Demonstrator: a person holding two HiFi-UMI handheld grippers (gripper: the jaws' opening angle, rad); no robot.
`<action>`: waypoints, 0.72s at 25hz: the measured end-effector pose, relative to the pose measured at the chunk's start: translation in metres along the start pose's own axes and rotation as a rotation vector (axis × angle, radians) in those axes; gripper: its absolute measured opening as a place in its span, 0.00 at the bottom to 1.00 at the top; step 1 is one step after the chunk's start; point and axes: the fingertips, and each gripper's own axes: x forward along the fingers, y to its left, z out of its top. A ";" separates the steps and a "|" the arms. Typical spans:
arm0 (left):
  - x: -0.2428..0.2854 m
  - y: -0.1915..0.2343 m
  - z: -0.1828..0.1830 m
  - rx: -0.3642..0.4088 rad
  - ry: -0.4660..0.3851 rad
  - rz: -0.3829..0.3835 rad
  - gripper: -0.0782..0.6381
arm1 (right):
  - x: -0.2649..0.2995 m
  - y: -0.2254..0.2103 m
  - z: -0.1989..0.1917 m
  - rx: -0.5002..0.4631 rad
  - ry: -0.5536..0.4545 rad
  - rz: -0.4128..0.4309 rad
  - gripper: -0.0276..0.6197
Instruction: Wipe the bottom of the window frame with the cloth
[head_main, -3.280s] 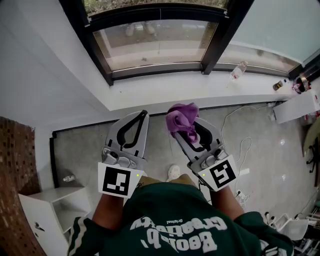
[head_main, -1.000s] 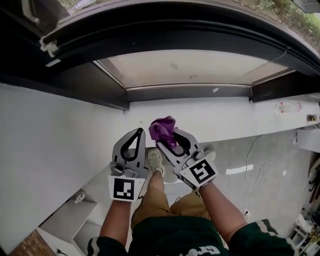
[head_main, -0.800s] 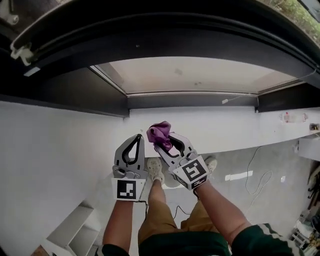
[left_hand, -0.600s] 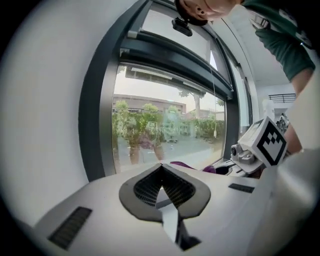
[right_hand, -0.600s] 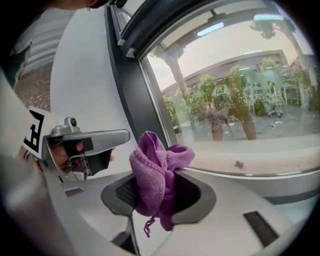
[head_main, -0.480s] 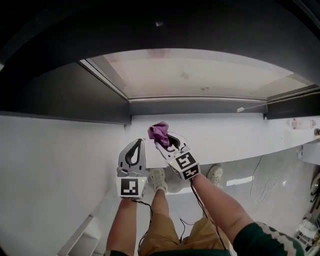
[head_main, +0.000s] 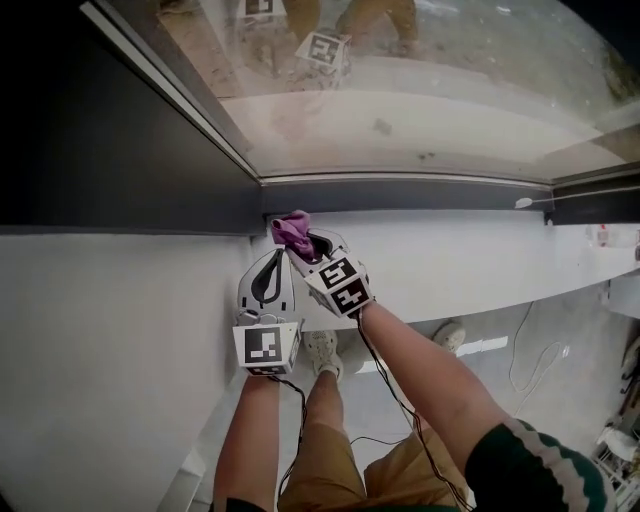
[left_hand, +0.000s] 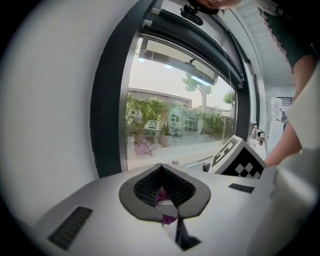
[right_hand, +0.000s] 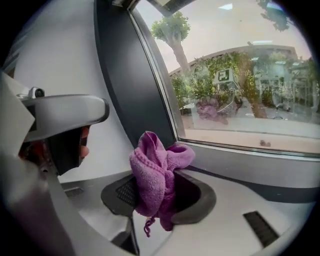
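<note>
As our right hand-held gripper (head_main: 303, 242) pinches the crumpled purple terry cloth (head_main: 292, 229) near the dark window frame (head_main: 420, 193), with our left hand-held gripper (head_main: 271, 258) closed and empty, wiping seems unbegun.

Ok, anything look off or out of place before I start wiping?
Nothing is spilled or damaged. The purple cloth is a bunched wad in the right gripper, near the left corner of the window frame's bottom rail. A small white bit lies at the rail's right end; I cannot tell what it is.

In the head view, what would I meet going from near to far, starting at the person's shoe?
Shoe → right gripper → purple cloth → bottom window frame → glass pane.
</note>
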 end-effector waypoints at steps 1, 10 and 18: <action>0.002 0.001 0.000 0.000 0.005 0.005 0.12 | 0.005 0.000 0.001 -0.002 0.008 0.004 0.30; 0.010 0.010 -0.018 -0.001 0.050 0.031 0.12 | 0.025 -0.005 -0.022 -0.017 0.105 0.003 0.30; 0.014 0.016 -0.046 -0.006 0.090 0.027 0.12 | 0.027 -0.017 -0.038 -0.025 0.121 -0.034 0.30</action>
